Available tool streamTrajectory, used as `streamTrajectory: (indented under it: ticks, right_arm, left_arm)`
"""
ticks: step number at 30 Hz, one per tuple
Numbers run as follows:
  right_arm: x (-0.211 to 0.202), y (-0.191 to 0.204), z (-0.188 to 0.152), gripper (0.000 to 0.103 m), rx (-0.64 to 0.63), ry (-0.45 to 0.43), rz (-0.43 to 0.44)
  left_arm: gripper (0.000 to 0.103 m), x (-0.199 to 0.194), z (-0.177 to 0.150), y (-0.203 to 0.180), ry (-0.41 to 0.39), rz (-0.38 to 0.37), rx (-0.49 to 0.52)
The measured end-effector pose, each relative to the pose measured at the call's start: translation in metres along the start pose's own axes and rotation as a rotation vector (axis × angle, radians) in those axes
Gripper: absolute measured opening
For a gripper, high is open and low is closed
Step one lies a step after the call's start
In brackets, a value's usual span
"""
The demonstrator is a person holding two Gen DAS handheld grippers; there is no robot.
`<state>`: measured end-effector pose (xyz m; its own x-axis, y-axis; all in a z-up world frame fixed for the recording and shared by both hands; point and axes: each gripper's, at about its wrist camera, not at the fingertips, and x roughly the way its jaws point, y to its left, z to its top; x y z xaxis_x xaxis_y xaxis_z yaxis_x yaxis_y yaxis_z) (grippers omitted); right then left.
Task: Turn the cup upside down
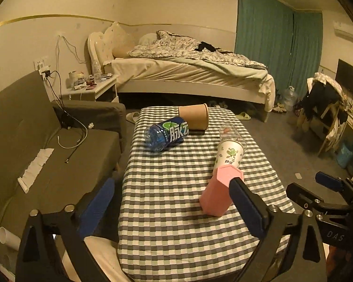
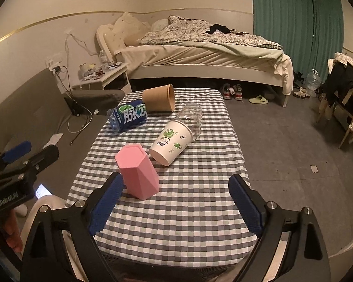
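A pink faceted cup point(image 1: 220, 191) point(image 2: 138, 172) stands tilted, closed end up, on the checked table point(image 1: 167, 188) point(image 2: 176, 202). A white paper cup with green leaves point(image 1: 229, 156) point(image 2: 171, 142) lies on its side behind it. A brown paper cup point(image 1: 194, 117) point(image 2: 158, 98) and a clear plastic cup point(image 1: 233, 134) point(image 2: 191, 117) also lie on their sides. My left gripper point(image 1: 174, 202) is open, its right finger point(image 1: 247, 204) beside the pink cup. My right gripper point(image 2: 176, 204) is open, its left finger point(image 2: 106, 204) close to the pink cup.
A blue drink bottle point(image 1: 166, 134) point(image 2: 128, 115) lies on the table's far left. A grey sofa point(image 1: 35, 141) stands left of the table, a bed point(image 1: 188, 70) behind it, and a chair with clothes point(image 1: 324, 98) at the right.
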<state>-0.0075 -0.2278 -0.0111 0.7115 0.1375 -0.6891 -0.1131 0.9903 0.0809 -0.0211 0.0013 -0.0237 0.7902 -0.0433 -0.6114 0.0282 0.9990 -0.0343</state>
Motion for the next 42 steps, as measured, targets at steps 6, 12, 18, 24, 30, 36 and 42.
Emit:
streamTrajectory:
  ticks: [6, 12, 18, 24, 30, 36, 42]
  right_arm:
    - [0.0031, -0.0013, -0.0024, 0.103, 0.013, 0.006, -0.024]
    - [0.0025, -0.0043, -0.0050, 0.103, 0.022, 0.011, -0.033]
    - [0.0012, -0.0051, -0.0048, 0.103, 0.032, 0.006, -0.041]
    - [0.0015, -0.0055, -0.0055, 0.103, 0.037, 0.008, -0.042]
    - [0.0018, -0.0063, -0.0056, 0.103, 0.038, 0.011, -0.043]
    - [0.0020, -0.0065, -0.0062, 0.103, 0.038, 0.013, -0.047]
    - [0.0027, -0.0056, -0.0068, 0.103, 0.037, 0.016, -0.048]
  left_arm:
    - [0.103, 0.0031, -0.0042, -0.0004, 0.017, 0.010, 0.013]
    - [0.103, 0.0034, -0.0063, -0.0011, 0.024, 0.010, 0.013]
    - [0.103, 0.0031, -0.0069, -0.0010, 0.026, 0.016, 0.009]
    - [0.103, 0.0028, -0.0068, -0.0003, 0.027, 0.016, 0.008]
    - [0.103, 0.0033, -0.0081, 0.0027, 0.035, 0.018, 0.001]
    - [0.103, 0.0036, -0.0082, 0.0038, 0.037, 0.018, -0.001]
    - [0.103, 0.0050, -0.0098, 0.0041, 0.039, 0.019, 0.000]
